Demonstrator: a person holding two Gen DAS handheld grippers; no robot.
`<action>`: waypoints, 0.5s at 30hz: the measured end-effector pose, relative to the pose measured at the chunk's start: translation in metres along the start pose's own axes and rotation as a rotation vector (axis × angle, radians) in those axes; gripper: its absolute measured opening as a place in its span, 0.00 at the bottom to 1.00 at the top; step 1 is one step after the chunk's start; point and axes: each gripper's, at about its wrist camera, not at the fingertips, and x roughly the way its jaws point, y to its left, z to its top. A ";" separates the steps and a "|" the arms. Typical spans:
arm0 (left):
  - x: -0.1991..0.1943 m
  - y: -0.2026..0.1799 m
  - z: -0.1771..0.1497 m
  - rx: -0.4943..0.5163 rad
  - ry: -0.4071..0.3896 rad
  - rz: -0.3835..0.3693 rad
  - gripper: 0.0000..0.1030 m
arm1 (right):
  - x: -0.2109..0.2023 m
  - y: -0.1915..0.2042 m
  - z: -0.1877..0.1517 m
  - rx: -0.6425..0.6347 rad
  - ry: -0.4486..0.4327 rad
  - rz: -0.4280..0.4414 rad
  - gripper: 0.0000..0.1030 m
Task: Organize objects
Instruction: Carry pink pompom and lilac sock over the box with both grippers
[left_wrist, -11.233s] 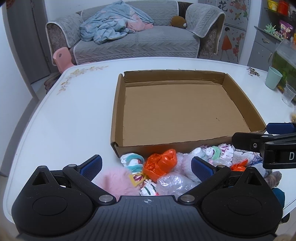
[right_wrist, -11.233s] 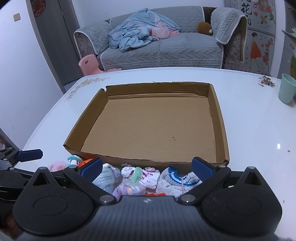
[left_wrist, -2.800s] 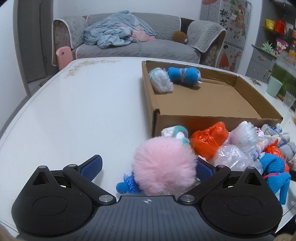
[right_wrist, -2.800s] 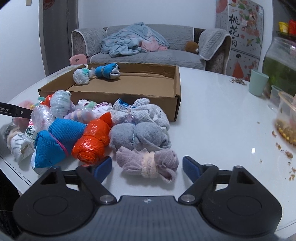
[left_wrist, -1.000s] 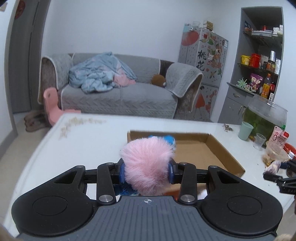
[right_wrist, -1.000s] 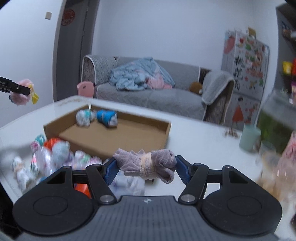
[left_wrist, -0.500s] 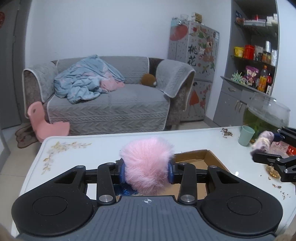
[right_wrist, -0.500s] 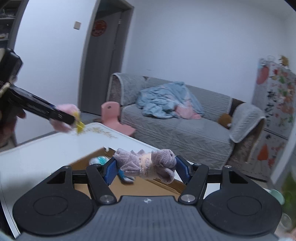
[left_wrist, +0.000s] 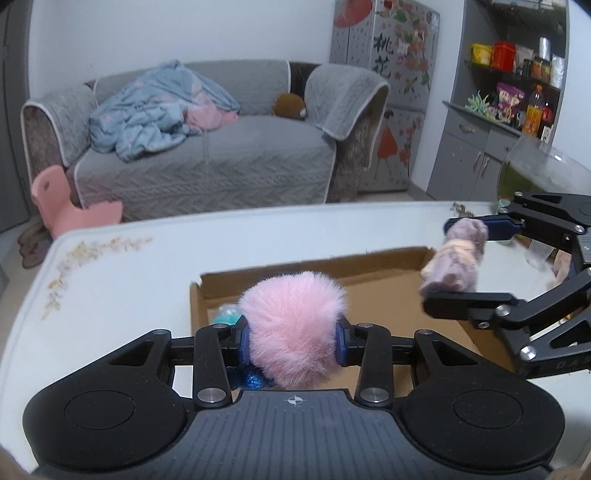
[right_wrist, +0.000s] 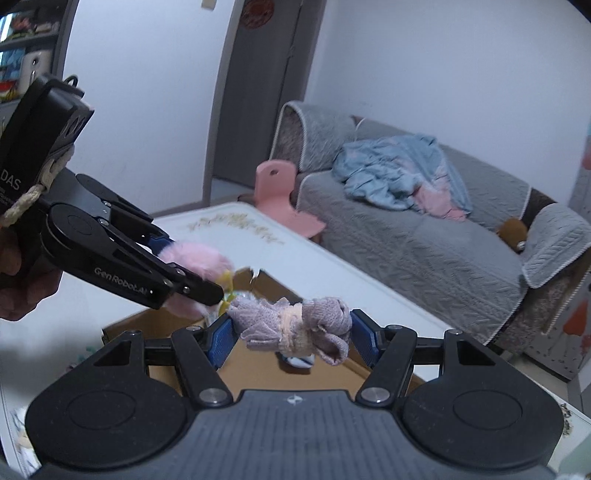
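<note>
Now both loads aloft above the box on the bench. Left gripper clenched on pink pompom, nearer the box's left corner; right gripper clenched endwise on rolled socks, long axis spanning fingers.

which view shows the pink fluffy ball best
The left wrist view: the pink fluffy ball sits centred and sharp, clamped in the left gripper. The right wrist view shows it small, blurred and partly hidden behind that gripper.
</note>
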 end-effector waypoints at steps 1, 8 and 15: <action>0.004 -0.001 -0.001 -0.003 0.009 -0.002 0.45 | 0.004 0.000 0.001 -0.004 0.009 0.006 0.60; 0.035 0.003 -0.009 -0.008 0.089 0.004 0.45 | 0.028 0.004 -0.006 -0.036 0.092 0.038 0.60; 0.059 0.006 -0.016 -0.015 0.154 0.019 0.45 | 0.052 0.006 -0.008 -0.068 0.159 0.076 0.60</action>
